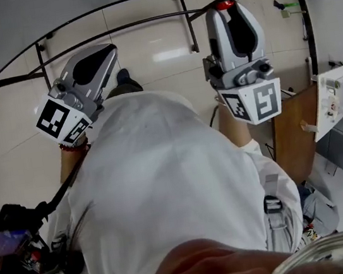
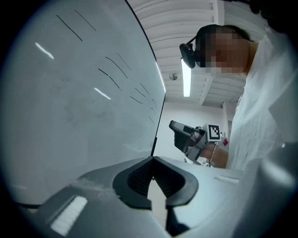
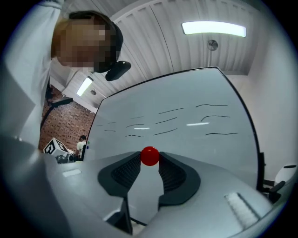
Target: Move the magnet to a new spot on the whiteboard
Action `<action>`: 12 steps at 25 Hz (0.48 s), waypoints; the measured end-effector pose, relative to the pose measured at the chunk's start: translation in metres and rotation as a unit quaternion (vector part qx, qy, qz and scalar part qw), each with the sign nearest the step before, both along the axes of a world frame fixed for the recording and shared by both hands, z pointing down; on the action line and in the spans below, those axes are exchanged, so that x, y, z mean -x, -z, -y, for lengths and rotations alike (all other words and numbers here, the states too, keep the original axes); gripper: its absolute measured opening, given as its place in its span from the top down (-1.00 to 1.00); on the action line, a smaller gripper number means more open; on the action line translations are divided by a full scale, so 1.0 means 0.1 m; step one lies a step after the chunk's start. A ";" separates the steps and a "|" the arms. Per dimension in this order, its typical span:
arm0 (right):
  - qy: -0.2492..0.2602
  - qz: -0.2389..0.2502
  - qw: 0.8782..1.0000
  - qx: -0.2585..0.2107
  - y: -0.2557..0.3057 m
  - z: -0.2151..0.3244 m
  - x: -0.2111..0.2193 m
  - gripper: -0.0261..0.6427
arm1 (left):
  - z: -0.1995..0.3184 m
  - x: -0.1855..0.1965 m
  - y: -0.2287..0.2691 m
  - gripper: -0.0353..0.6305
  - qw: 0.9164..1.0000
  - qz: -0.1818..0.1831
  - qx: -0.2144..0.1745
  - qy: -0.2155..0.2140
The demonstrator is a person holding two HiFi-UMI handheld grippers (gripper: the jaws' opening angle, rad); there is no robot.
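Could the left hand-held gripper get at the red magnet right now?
Probably not: the red magnet sits clamped in the jaws of the right hand-held gripper at the whiteboard, while the left hand-held gripper is off to the side, jaws together.

Magnet: plain glossy red.
Whiteboard: pale grey-white with thin black strokes across it and a black frame along its edges.
Right gripper and left gripper: light grey shells, with dark grey ribbed pads on the jaws.
Marker cubes: white faces bearing black square patterns.
Person's garment: white.
Floor: glossy cream tiles.
Brick wall, beyond the whiteboard's left edge: red-brown.
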State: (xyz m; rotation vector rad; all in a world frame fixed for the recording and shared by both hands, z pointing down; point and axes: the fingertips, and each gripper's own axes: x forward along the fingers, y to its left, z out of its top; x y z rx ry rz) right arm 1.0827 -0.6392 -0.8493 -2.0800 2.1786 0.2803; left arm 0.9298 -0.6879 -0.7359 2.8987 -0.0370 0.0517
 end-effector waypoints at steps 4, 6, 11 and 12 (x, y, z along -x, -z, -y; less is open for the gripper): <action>0.007 -0.008 1.000 -0.004 0.01 0.74 -0.01 0.55 | 0.66 -0.08 -0.09 0.89 1.000 -0.013 0.010 -0.001; 0.001 0.004 1.000 0.008 -0.06 0.92 -0.07 0.55 | 0.78 -0.14 -0.13 0.89 1.000 -0.010 0.005 0.004; -0.019 -0.011 0.998 0.050 -0.19 0.95 -0.07 0.55 | 0.61 -0.05 -0.19 0.89 1.000 -0.011 -0.001 -0.010; -0.025 -0.011 0.998 0.049 -0.15 0.97 -0.12 0.55 | 0.63 -0.06 -0.17 0.89 1.000 -0.015 0.001 -0.013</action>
